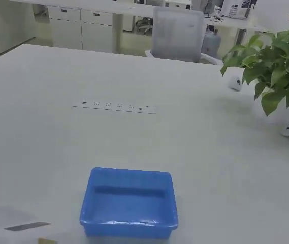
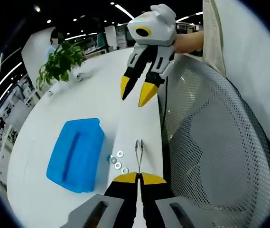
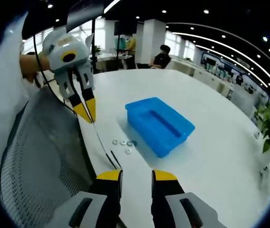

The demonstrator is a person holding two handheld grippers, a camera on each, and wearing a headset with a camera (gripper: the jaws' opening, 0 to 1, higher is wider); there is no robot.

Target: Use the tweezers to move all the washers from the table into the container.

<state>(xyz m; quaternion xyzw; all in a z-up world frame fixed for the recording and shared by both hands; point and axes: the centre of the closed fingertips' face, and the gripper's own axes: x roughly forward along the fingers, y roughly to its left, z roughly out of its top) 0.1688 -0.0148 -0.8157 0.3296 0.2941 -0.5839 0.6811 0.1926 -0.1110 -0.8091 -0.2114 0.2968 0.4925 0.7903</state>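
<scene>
smooth blue plastic container (image 1: 129, 203), shiny metal washers (image 2: 119, 154), metal tweezers (image 2: 138, 152), matt white table (image 1: 134, 137), mesh chair back (image 2: 210, 142)

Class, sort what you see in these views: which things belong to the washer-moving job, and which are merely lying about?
Job: washers, tweezers, blue container.
Lying about: plant, socket strip, office chair.
</scene>
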